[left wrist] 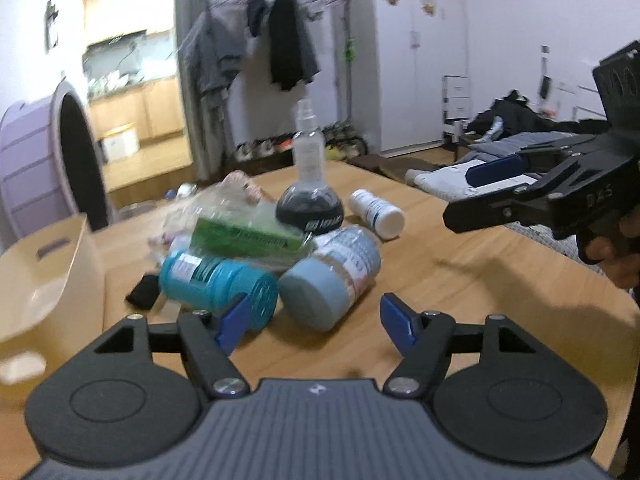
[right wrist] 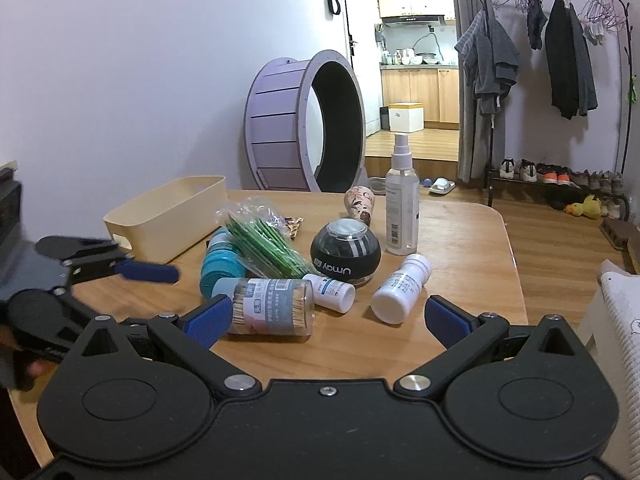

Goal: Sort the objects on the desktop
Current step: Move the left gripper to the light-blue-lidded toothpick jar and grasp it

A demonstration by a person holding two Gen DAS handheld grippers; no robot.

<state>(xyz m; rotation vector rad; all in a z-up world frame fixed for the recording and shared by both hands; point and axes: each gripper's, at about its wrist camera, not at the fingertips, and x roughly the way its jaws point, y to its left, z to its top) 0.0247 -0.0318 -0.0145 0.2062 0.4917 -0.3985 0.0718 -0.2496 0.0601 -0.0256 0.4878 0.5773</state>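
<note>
A heap of small objects lies on the wooden table [right wrist: 472,280]: a clear jar of toothpicks [right wrist: 272,306] on its side, a teal bottle [right wrist: 218,266], a bag of green sticks [right wrist: 266,246], a black ball [right wrist: 346,254], a tall spray bottle [right wrist: 402,204], and two white pill bottles [right wrist: 400,288] [right wrist: 330,292]. My left gripper [left wrist: 316,322] is open and empty, just in front of the toothpick jar [left wrist: 332,276] and teal bottle [left wrist: 218,284]. My right gripper [right wrist: 328,318] is open and empty, near the jar and pill bottles. A cream bin [right wrist: 168,220] stands at the left.
A patterned paper cup [right wrist: 360,204] lies behind the black ball. A small black item [left wrist: 142,292] rests by the teal bottle. A purple wheel [right wrist: 304,120] stands behind the table, a clothes rack [right wrist: 560,60] beyond. A bed [left wrist: 480,176] lies off the table's right edge.
</note>
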